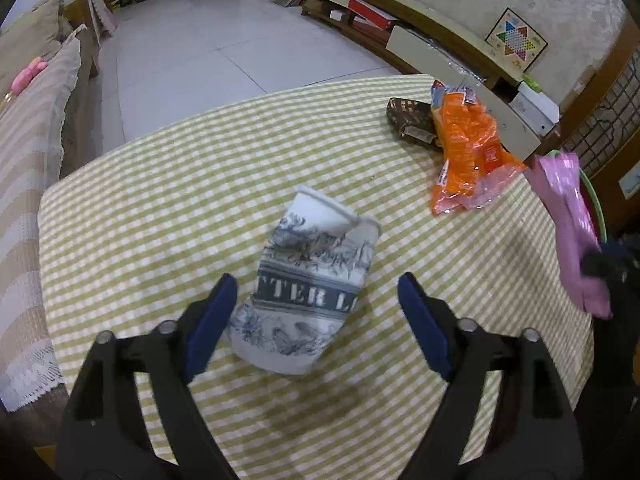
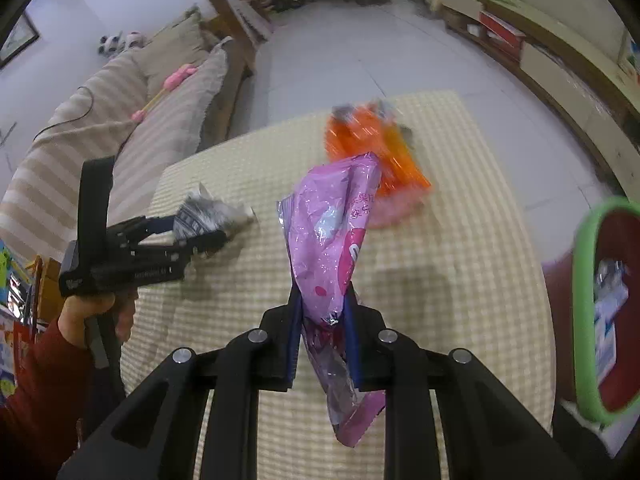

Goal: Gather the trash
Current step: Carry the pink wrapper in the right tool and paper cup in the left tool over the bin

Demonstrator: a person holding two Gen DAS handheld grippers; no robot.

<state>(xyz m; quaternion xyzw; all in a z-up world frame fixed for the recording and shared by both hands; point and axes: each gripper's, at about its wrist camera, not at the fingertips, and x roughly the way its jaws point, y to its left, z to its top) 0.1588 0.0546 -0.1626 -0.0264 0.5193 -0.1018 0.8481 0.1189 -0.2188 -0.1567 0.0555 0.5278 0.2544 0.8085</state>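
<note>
**Helper:** What is on your left side?

**Me:** My left claw (image 1: 316,328) is down low over the checked surface (image 1: 160,184). Its two blue pads are apart. A squashed paper cup (image 1: 310,284) lies on its side between them. I don't see the pads touching it. The cup's long way runs from near the claw out toward the far edge, with its open rim at the far end. So I think I only need to close the pads on its sides.

**Helper:** And further right?

**Me:** An orange wrapper (image 1: 466,152) lies near the far right corner, just beside a small brown packet (image 1: 408,120). Both are well apart from the cup.

**Helper:** And your right side?

**Me:** My right claw (image 2: 323,320) is clamped on a pink bag (image 2: 334,240), held up above the surface. The bin (image 2: 582,312) with the green rim stands off to its right, beside the surface. My right claw is nearer to it, so I think the pink bag goes in there next.
</note>
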